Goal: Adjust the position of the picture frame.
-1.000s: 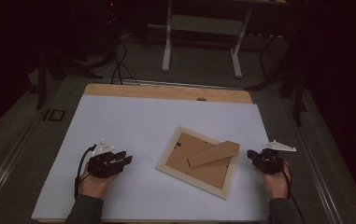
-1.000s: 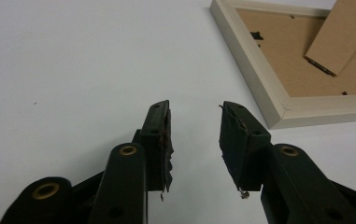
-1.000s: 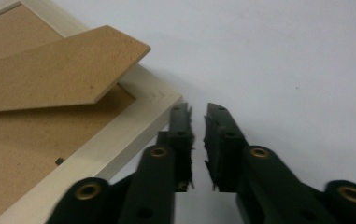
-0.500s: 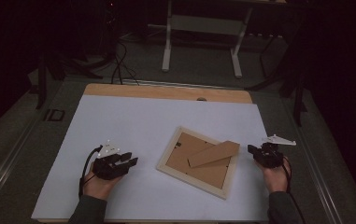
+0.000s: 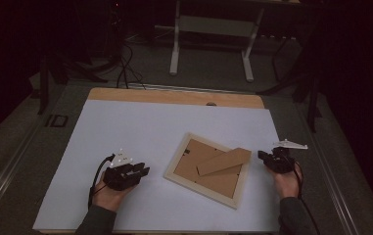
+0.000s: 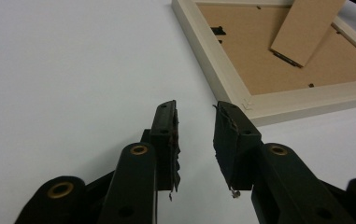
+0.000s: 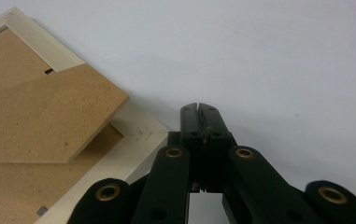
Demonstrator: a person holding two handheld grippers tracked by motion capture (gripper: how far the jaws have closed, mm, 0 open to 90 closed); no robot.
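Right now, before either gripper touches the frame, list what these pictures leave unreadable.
- Picture frame: its front lies face down on the table in every view.
- Brown stand flap: its top is cut off by the left gripper view's edge.
- Small clips on the backing: too small in the high view to tell their position.
- Room beyond the table: too dark.

white table sheet (image 5: 140, 132), metal stand (image 5: 212, 29), floor cables (image 5: 125, 68)

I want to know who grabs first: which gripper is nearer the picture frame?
Right. The right gripper, shut, sits just off the picture frame by its right corner. The left gripper, open, points at the frame's left corner across a wider gap.
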